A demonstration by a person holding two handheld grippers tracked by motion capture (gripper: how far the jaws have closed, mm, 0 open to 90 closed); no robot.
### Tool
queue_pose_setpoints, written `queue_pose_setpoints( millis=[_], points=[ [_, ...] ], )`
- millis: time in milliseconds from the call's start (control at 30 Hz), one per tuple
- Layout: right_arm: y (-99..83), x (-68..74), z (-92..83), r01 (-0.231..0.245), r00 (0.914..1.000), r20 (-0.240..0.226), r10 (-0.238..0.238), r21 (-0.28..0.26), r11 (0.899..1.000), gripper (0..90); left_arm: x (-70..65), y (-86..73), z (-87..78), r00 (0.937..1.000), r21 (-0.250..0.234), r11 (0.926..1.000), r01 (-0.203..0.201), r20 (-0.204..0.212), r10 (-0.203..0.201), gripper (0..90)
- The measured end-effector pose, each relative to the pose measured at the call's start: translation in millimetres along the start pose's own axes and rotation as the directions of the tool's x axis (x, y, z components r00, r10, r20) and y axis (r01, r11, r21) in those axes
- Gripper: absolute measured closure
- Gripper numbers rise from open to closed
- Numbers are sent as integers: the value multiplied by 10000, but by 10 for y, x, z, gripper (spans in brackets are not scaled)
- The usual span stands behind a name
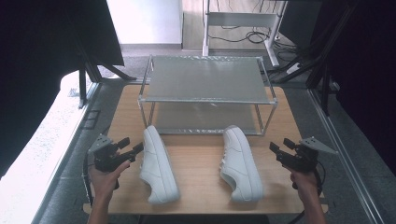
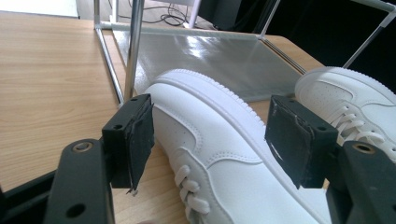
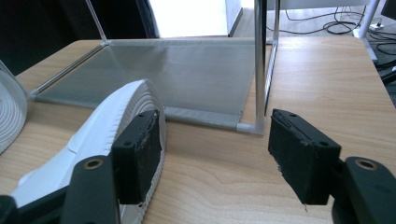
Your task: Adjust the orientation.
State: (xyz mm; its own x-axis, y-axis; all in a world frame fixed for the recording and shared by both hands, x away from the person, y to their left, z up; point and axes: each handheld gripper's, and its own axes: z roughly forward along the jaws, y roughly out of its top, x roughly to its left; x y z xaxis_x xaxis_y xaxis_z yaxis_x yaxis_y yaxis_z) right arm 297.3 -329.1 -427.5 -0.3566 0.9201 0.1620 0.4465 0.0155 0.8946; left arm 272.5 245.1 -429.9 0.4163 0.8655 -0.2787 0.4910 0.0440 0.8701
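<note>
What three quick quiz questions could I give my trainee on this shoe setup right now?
1. True or false: the left gripper already clamps the left shoe.
2. How many shoes lie on the table?
3. Where does the rack stand? A) beyond the shoes B) between the shoes and the person C) on the floor

Key:
1. False; its jaws stand open, with the shoe's toe between them in the left gripper view.
2. Two, the other being the right shoe.
3. A
</note>
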Motion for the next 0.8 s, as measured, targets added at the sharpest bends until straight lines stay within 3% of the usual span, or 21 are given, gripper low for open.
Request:
queue_pose_setpoints(
  millis=[333, 633, 800],
  points=[
    [-12, 47, 64, 247, 9995, -214, -246, 29, 9997, 367, -11, 4, -99, 10000, -293, 9995, 80, 57, -79, 369],
    [-58, 15, 143, 134, 9999, 57, -136, 270, 9995, 364, 9, -3, -160, 9998, -300, 9994, 180, -17, -181, 414],
    [-80, 20, 124, 191, 9997, 123, -195, 323, 9993, 363, 11, 23, -146, 9997, -345, 9991, 234, -49, -236, 520]
  ],
)
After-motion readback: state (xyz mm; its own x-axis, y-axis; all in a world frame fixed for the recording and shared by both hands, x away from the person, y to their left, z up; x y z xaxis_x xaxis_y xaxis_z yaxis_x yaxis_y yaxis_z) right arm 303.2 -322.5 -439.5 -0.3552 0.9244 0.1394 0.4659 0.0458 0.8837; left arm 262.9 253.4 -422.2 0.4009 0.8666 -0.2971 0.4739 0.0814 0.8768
